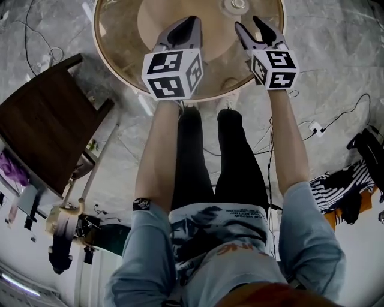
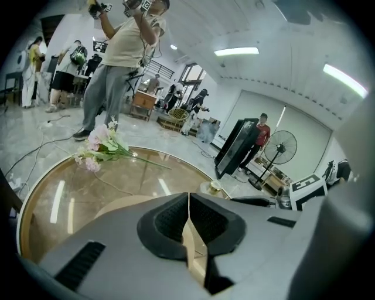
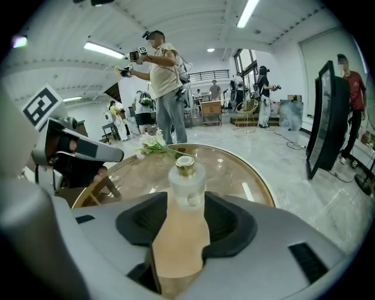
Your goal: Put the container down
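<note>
The container is a small frosted glass bottle [image 3: 186, 181] with a gold cap. It stands upright on the round glass table [image 3: 258, 176], just ahead of my right gripper [image 3: 181, 208]. That gripper's jaws stand apart, with only the table's tan base seen between the pads. In the head view the bottle [image 1: 238, 5] sits near the top edge, slightly beyond the right gripper [image 1: 248, 24]. My left gripper [image 1: 186, 24] hovers over the table [image 1: 120, 66] beside it, jaws shut and empty [image 2: 188, 202]. From the left gripper view the bottle [image 2: 215, 186] shows small at the right.
A bunch of pale pink flowers [image 2: 96, 146] lies on the far side of the table. A dark wooden chair [image 1: 48, 120] stands to the left of the table. Cables run over the marble floor. Several people stand in the room, and a black screen panel [image 3: 328, 117] is at the right.
</note>
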A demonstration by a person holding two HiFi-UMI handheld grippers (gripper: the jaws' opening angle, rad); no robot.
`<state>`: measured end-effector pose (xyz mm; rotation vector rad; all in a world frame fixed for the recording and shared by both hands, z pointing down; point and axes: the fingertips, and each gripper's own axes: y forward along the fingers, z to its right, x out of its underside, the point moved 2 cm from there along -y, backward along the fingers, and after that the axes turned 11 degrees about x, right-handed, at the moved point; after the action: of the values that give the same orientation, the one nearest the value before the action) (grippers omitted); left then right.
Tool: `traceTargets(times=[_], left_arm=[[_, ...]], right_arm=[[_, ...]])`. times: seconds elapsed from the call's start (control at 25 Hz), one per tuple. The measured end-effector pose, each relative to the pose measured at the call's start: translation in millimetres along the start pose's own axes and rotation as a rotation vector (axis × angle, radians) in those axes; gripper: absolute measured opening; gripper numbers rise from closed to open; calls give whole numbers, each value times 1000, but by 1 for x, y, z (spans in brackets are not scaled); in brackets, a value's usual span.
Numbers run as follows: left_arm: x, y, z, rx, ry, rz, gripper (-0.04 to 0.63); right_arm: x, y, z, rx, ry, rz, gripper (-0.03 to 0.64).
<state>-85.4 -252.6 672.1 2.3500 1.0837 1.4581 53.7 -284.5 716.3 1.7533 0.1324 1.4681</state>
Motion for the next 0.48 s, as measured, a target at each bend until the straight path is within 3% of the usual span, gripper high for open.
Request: traceTargets(times=[0.28, 0.48], left_arm=[[-10, -30, 49, 31, 17, 67, 26], [-34, -61, 87, 40, -4, 136, 25]], right_arm=[[-19, -60, 2, -6, 55, 58, 22], [-53, -105, 1, -64, 62, 84, 12]])
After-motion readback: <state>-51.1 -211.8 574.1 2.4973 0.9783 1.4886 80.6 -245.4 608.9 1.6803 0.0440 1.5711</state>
